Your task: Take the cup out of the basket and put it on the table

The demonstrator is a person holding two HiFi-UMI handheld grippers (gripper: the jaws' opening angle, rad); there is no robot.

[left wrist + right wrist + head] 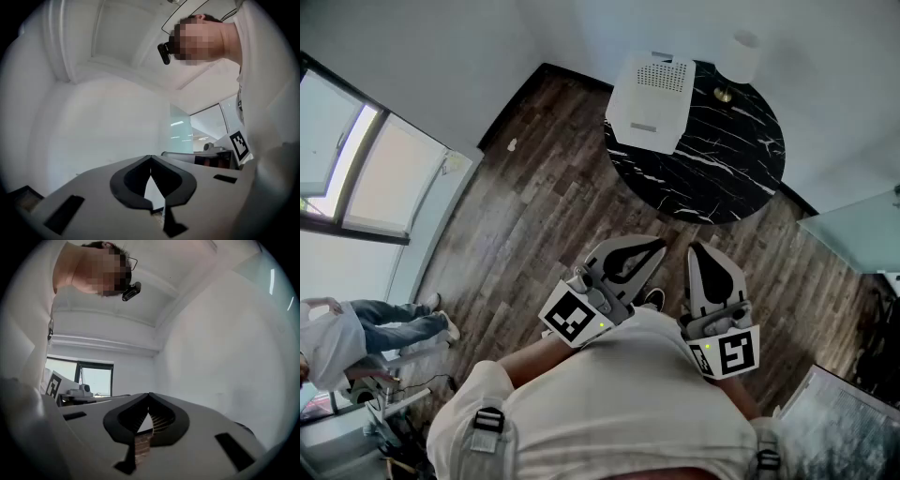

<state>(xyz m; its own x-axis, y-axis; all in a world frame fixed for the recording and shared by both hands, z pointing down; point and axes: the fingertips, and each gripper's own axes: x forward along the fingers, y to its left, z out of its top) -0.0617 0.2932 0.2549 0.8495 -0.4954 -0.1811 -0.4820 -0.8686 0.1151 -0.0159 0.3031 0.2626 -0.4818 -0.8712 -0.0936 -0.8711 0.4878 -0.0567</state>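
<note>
Before the person's chest (pixel 609 398), left tongs (pixel 659 247) and right tongs (pixel 697 249) side by side, pointing forward, both closed, empty.

The person wears a white short-sleeved shirt (pixel 609 403) with a grey webbing strap and black plastic buckle (pixel 488 419) at each shoulder, and a small black camera (pixel 163 52) at the head. The left gripper (pixel 661 246) and the right gripper (pixel 697 248) are light grey, their jaws lined with black padding in a teardrop outline. Each carries a white cube with black square markers (pixel 572 317) and a small green light (pixel 602 325).
</note>
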